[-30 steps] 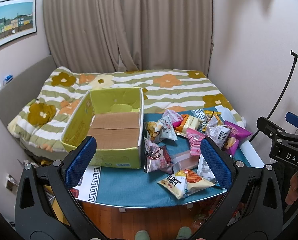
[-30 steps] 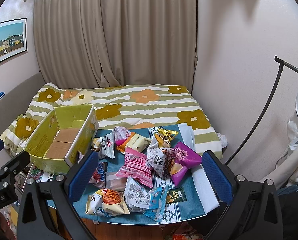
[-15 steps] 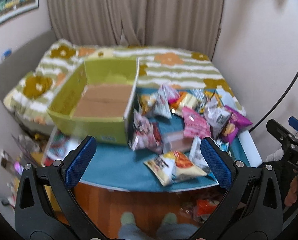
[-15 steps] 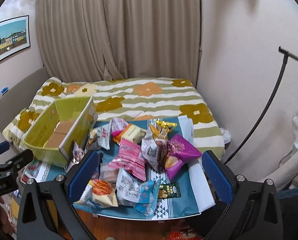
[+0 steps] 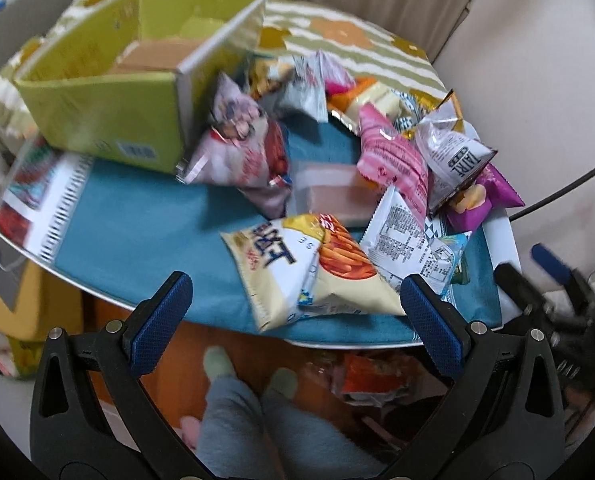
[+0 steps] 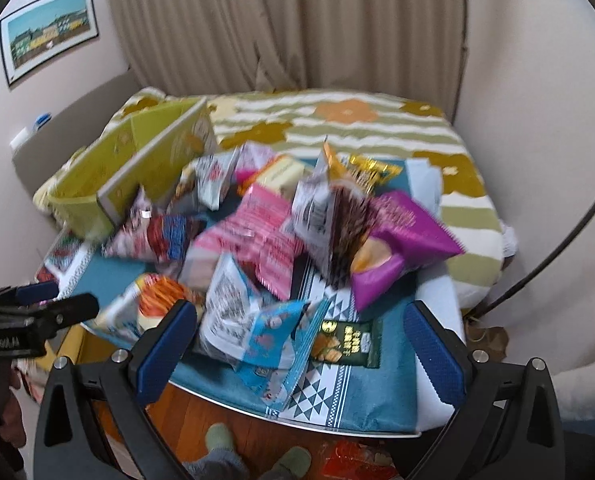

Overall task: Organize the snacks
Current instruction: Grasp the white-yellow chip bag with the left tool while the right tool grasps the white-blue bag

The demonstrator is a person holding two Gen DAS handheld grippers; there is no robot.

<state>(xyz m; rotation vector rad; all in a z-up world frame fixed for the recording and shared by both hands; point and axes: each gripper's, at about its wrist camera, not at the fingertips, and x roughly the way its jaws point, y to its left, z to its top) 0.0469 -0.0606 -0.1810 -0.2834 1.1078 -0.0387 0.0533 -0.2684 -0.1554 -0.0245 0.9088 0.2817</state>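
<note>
I count about ten snack bags [image 5: 313, 268] heaped on my desk [image 5: 145, 216], though overlap and blur make the total uncertain. One green cardboard box [image 5: 109, 112] sits beside them. I hold two grippers.

Free: bare cloth [image 5: 137, 216] before the box [image 5: 109, 116].
Blocked: snack pile [image 5: 361, 184] crowds the table's right half.

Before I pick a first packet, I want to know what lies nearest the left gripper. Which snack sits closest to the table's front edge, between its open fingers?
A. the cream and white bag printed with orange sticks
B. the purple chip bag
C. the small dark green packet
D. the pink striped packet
A: in the left wrist view the cream and white bag printed with orange sticks lies at the teal tablecloth's front edge, just ahead of the open left gripper.
</note>
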